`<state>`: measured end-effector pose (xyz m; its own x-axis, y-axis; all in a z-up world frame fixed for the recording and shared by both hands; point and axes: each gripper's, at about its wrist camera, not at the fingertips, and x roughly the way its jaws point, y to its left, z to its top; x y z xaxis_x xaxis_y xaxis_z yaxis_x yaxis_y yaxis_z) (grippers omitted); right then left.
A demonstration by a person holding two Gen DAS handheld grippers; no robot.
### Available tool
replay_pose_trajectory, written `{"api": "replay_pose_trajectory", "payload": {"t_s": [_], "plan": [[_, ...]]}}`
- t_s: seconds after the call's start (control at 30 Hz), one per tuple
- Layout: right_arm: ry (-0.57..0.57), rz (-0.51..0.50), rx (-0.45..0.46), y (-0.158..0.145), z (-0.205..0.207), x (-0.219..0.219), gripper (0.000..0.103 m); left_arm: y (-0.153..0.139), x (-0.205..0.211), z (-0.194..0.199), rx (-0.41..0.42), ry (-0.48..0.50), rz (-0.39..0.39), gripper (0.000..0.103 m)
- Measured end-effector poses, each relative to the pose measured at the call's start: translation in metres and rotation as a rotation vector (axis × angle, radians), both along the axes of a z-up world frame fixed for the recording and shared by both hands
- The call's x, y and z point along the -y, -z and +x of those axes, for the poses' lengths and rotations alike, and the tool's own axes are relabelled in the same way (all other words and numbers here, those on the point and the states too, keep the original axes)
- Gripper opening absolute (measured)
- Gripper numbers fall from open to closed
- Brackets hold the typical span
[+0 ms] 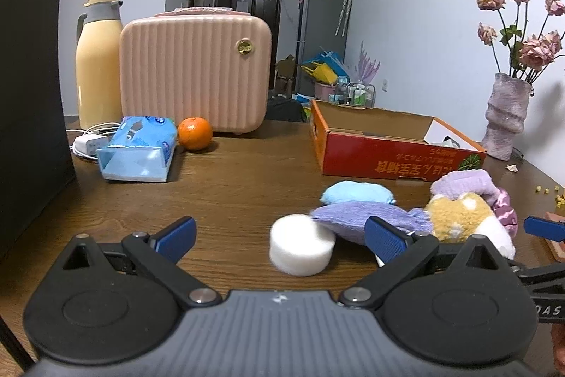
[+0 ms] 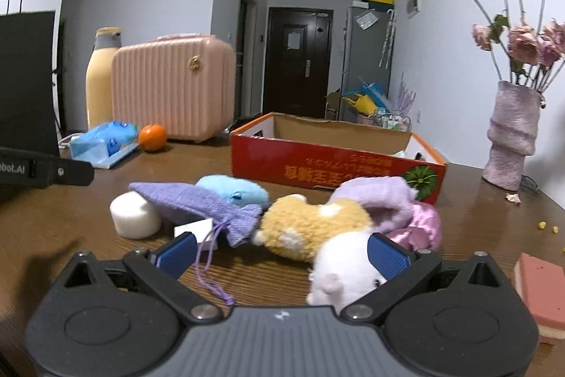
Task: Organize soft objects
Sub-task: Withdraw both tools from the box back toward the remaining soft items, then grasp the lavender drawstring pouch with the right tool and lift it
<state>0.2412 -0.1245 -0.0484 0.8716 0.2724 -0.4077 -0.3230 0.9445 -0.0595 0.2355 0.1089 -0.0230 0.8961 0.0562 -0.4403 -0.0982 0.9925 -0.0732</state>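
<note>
A heap of soft things lies on the wooden table before the red cardboard box (image 1: 399, 161) (image 2: 317, 168): a white foam cylinder (image 1: 300, 244) (image 2: 134, 214), a purple knitted pouch (image 1: 356, 218) (image 2: 212, 207), a blue plush (image 1: 356, 193) (image 2: 233, 189), a tan-and-white plush dog (image 1: 459, 218) (image 2: 317, 228), a lilac sock (image 2: 374, 196) and a pink satin scrunchie (image 2: 420, 225). My left gripper (image 1: 280, 234) is open, with the foam cylinder between its fingers. My right gripper (image 2: 282, 251) is open around the plush dog's white end (image 2: 346, 267).
At the back left stand a pink ribbed case (image 1: 194, 73), a yellow thermos (image 1: 97, 62), a blue tissue pack (image 1: 137, 147) and an orange (image 1: 194, 133). A vase of dried roses (image 2: 512, 136) stands far right. A pink sponge (image 2: 540, 292) lies near right. A black bag (image 1: 28, 94) blocks the left.
</note>
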Motion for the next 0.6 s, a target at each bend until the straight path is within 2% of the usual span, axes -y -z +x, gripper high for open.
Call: {"api": "replay_pose_trajectory", "payload": {"t_s": [0.2, 0.37, 0.6], "plan": [[-0.048, 0.007, 0.015, -0.001, 0.01, -0.024, 0.103, 0.001, -0.016, 0.002, -0.013, -0.032, 0.0, 0.103], [-0.09, -0.03, 0.011, 0.004, 0.025, -0.052, 0.103, 0.003, -0.031, 0.007, -0.031, -0.061, -0.01, 0.103], [-0.127, -0.066, -0.038, 0.013, 0.055, -0.078, 0.102, 0.006, -0.058, 0.015, -0.059, -0.114, -0.044, 0.103]]}}
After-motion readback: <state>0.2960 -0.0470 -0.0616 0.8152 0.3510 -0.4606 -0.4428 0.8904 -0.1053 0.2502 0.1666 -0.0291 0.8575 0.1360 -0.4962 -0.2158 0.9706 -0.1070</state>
